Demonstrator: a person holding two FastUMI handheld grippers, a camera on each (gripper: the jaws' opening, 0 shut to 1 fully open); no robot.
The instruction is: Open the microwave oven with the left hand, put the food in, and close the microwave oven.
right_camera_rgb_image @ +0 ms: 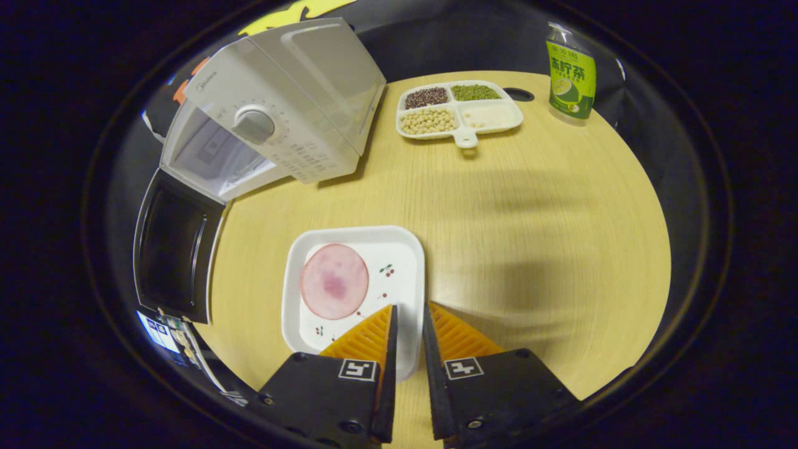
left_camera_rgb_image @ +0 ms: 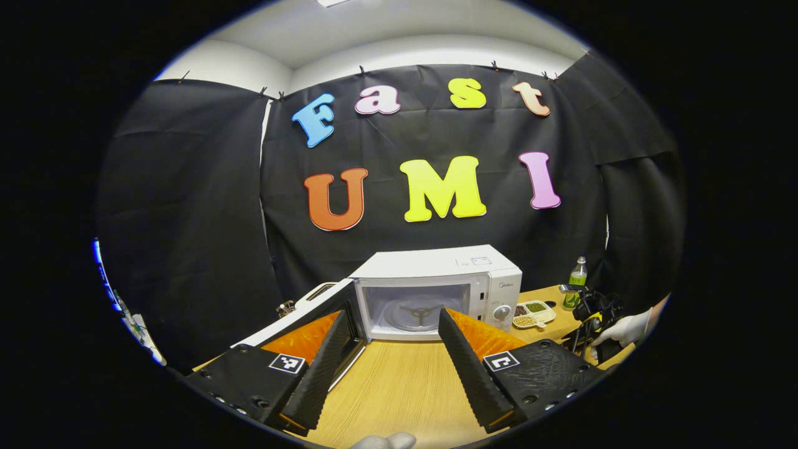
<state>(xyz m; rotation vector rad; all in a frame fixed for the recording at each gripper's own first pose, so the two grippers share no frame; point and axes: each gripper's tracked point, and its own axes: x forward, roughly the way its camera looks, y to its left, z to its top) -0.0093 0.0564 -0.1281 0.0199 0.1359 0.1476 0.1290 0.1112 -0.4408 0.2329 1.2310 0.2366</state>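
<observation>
— Where are things standing at the table right now?

— I'm holding my left gripper spread wide in front of the microwave oven, gripping nothing. Its door is hanging open to the side, and the turntable inside is showing bare. So the opening step looks done to me.

— And the food?

— It's sitting on the wooden table: a round slice of ham lying on a white square plate, well apart from the oven's mouth. I'm pinching the plate's near edge with my right gripper; the fingers are drawn nearly together around the rim, though I can't tell for sure that both are pressing on it.

— What are you worrying about from here?

— The grip is only on one edge, so the plate could be tipping as I'm lifting, and the slice could be sliding off the far side. A thin rim could also be slipping from between the fingers. The open door is standing beside my path, so a wide swing could be knocking the plate against it or the oven's frame. The divided tray of beans and the green bottle are resting far enough back that I'm not expecting trouble there.
</observation>
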